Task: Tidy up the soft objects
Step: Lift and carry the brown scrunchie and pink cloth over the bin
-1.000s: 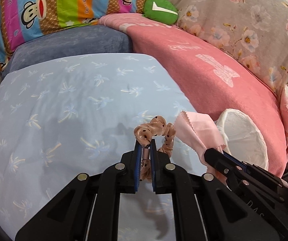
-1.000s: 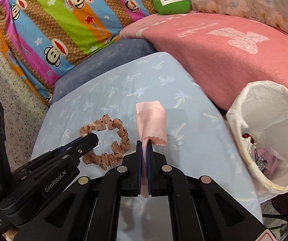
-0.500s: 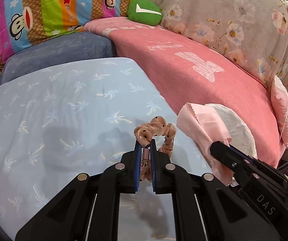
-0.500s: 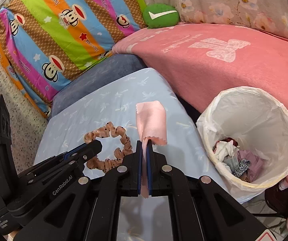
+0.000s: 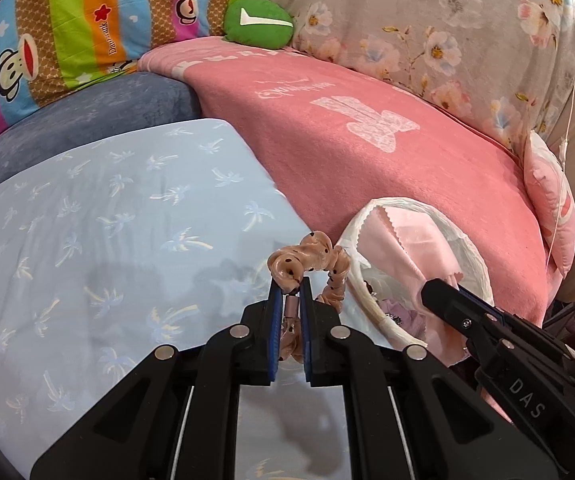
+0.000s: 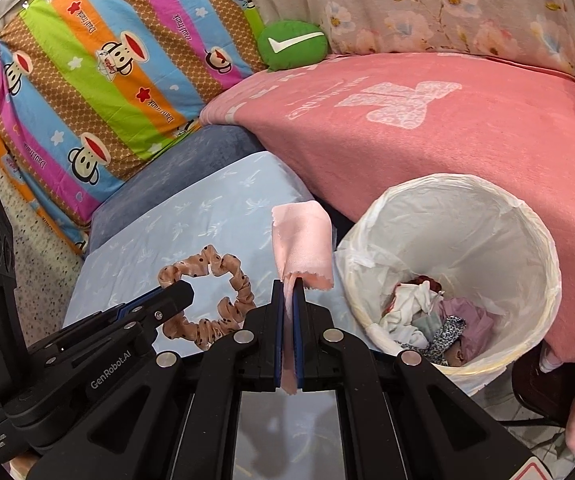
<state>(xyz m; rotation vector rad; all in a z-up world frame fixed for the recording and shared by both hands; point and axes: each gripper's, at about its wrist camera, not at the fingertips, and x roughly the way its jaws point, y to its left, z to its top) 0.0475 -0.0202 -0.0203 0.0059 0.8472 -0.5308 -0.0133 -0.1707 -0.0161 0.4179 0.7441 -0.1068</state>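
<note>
My left gripper (image 5: pixel 288 286) is shut on a tan scrunchie with dark dots (image 5: pixel 311 260), which hangs in the air over the light blue sheet (image 5: pixel 107 220). In the right wrist view the same scrunchie (image 6: pixel 207 304) loops from the left gripper (image 6: pixel 181 290). My right gripper (image 6: pixel 288 284) is shut on a pale pink cloth (image 6: pixel 305 244), held up just left of a white-lined bin (image 6: pixel 527 216). The bin holds several bunched fabrics (image 6: pixel 435 320). In the left wrist view the pink cloth (image 5: pixel 415 240) hangs in front of the bin (image 5: pixel 475 256), with the right gripper (image 5: pixel 433 290) below it.
A pink blanket (image 6: pixel 427 120) covers the sofa behind the bin. A striped monkey-print pillow (image 6: pixel 99 68) and a green cushion with a white tick (image 6: pixel 291 44) lie at the back. A floral cover (image 5: pixel 447 32) drapes the backrest. A grey-blue cushion (image 5: pixel 99 112) sits beyond the sheet.
Both grippers have moved to the right toward the bin, carrying the scrunchie and the pink cloth. The bin now shows fuller and nearer in both views.
</note>
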